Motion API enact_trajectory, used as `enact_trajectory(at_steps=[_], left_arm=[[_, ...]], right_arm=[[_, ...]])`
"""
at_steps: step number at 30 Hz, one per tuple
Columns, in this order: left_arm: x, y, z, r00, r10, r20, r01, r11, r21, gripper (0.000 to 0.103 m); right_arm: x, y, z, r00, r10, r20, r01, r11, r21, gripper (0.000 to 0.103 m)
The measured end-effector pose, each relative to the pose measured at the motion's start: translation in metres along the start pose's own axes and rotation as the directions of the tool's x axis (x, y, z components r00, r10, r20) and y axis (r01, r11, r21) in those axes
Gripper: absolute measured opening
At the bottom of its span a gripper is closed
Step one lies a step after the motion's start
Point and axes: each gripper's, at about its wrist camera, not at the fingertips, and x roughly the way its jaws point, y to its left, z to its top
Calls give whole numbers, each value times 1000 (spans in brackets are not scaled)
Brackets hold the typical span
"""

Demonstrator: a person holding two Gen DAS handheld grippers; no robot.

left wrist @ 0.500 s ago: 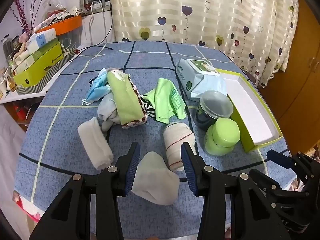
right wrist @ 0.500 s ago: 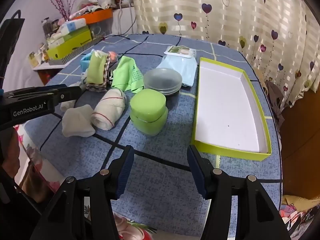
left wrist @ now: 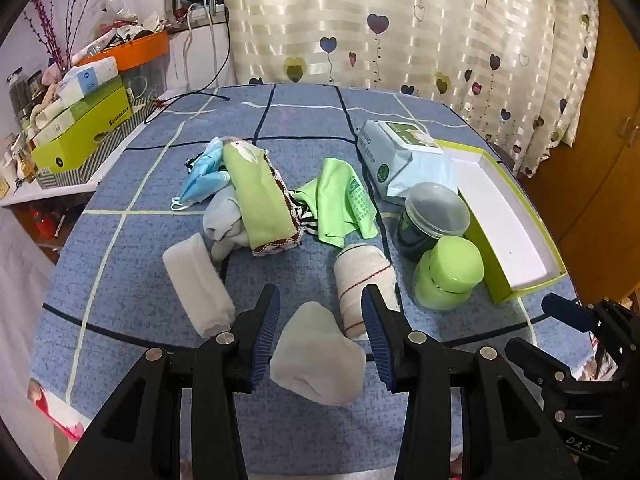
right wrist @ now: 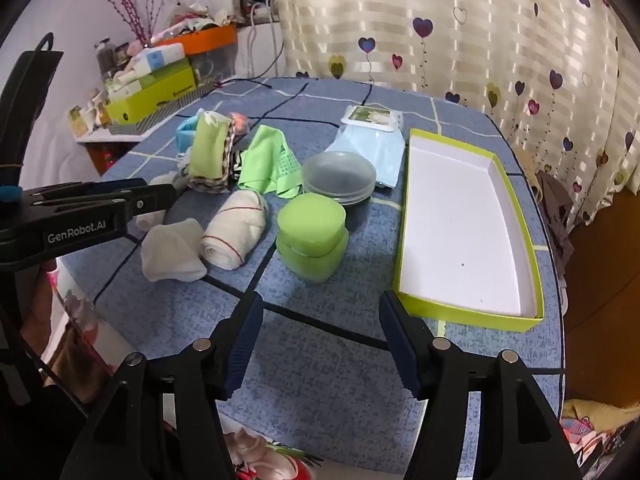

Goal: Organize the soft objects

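Observation:
A folded white cloth [left wrist: 316, 360] lies on the blue checked tablecloth between the fingers of my left gripper [left wrist: 320, 300], which is open; its pads stand just off the cloth's sides. In the right wrist view the same gripper [right wrist: 168, 196] reaches in from the left over that cloth [right wrist: 172, 250]. Beside it are a cream roll with red stripes [left wrist: 364, 280] and a white rolled cloth [left wrist: 198, 284]. Farther back sits a heap: a green towel [left wrist: 260, 200], a blue mask [left wrist: 204, 176] and a green cloth [left wrist: 340, 204]. My right gripper [right wrist: 320, 304] is open over bare tablecloth, holding nothing.
A lime box tray [right wrist: 468, 216] with a white inside stands at the right. A green jar [right wrist: 312, 236], a lidded clear container [right wrist: 340, 178] and a wipes pack [right wrist: 372, 128] sit between it and the cloths. Boxes crowd a side shelf [left wrist: 80, 132] on the left.

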Motion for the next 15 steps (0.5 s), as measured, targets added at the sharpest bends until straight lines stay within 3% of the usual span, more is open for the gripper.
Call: enact_trajectory(at_steps=[15], left_arm=[[1,0,1,1000,11,-7,-11,1000,8,44]], right_arm=[[-1,-7,-3,1000,23,13,-23,1000,-3,63]])
